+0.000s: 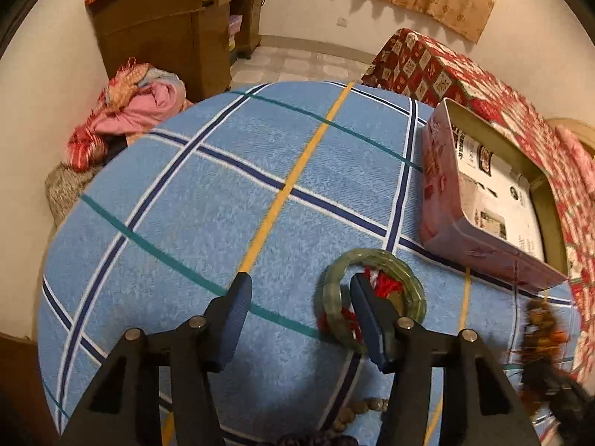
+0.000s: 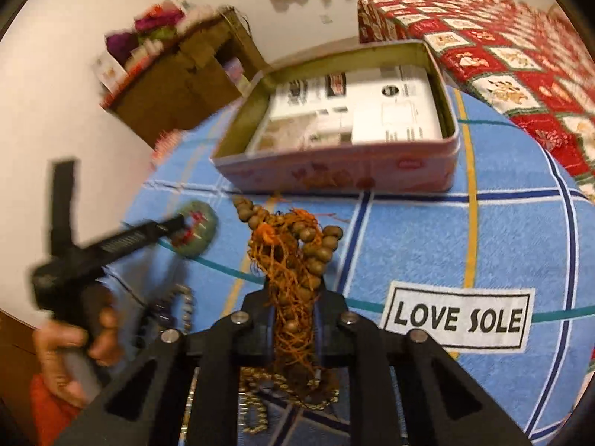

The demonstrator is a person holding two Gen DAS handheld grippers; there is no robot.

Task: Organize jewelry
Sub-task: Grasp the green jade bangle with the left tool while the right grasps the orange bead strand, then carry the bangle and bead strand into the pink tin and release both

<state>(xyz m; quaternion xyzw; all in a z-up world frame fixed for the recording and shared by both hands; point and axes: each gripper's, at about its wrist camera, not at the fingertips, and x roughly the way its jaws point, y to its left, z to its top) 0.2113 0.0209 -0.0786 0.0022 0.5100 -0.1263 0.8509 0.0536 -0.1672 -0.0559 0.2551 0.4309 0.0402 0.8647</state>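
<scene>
A green jade bangle [image 1: 372, 290] with red thread lies on the blue checked towel [image 1: 223, 193]. My left gripper [image 1: 299, 284] is open; its right finger [image 1: 366, 308] reaches inside the bangle's ring, its left finger stands on bare towel. In the right wrist view the bangle [image 2: 199, 228] shows at the left under the left gripper's tip. My right gripper [image 2: 293, 297] is shut on a brown bead necklace with orange thread [image 2: 293, 245], held above the towel in front of the open pink tin box [image 2: 334, 174]. The necklace shows blurred at the right of the left wrist view [image 1: 539, 330].
The pink tin [image 1: 442, 193] holds a white printed card [image 2: 372, 111]. More bead strings [image 1: 357, 412] and a chain [image 2: 256, 405] lie at the towel's near edge. A red patterned cover [image 2: 502, 55] lies behind the tin. A "LOVE SOLE" label [image 2: 459, 319] is on the towel.
</scene>
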